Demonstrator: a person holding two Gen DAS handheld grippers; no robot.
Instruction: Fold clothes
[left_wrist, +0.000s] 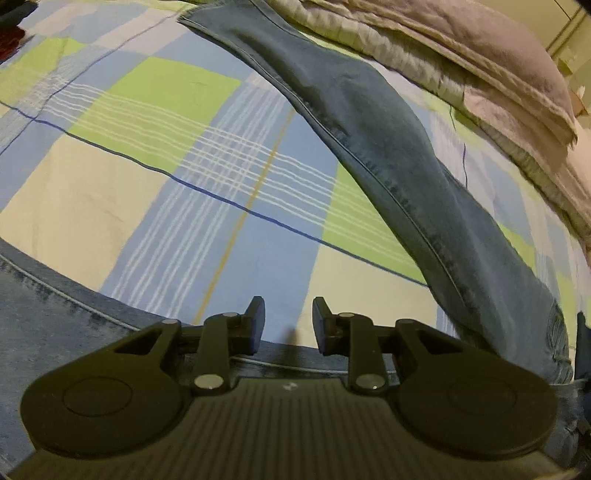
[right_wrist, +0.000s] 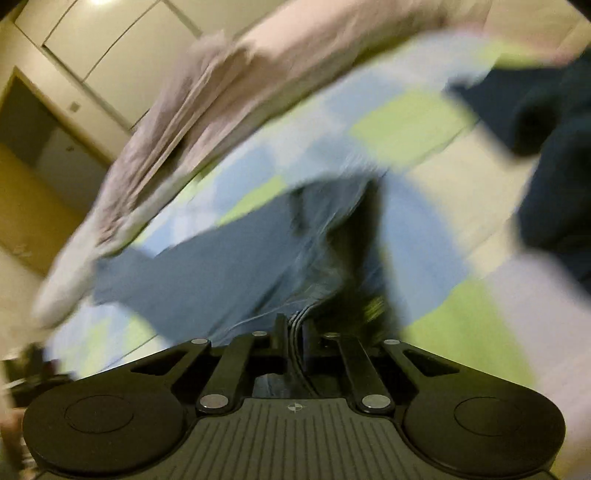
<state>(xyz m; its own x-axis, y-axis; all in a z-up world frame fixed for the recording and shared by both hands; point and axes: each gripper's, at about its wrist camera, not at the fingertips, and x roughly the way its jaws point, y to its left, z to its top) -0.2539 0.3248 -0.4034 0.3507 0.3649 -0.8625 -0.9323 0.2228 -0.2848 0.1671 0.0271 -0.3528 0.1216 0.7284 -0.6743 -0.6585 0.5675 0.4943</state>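
Blue jeans (left_wrist: 388, 147) lie on a checked bed sheet (left_wrist: 147, 206). One leg runs diagonally from the top left to the lower right. Another denim part (left_wrist: 55, 325) with a stitched seam lies under my left gripper (left_wrist: 289, 325). Its jaws stand apart with only sheet showing between them, right at the denim's edge. In the blurred right wrist view, my right gripper (right_wrist: 294, 332) is shut on a fold of the jeans (right_wrist: 221, 266). The denim trails away from it over the bed.
A folded pink quilt (left_wrist: 498, 55) lies along the far side of the bed, and the right wrist view shows the quilt (right_wrist: 221, 81) too. A dark navy garment (right_wrist: 554, 166) lies at the right. Pale wardrobe doors (right_wrist: 92, 44) stand behind the bed.
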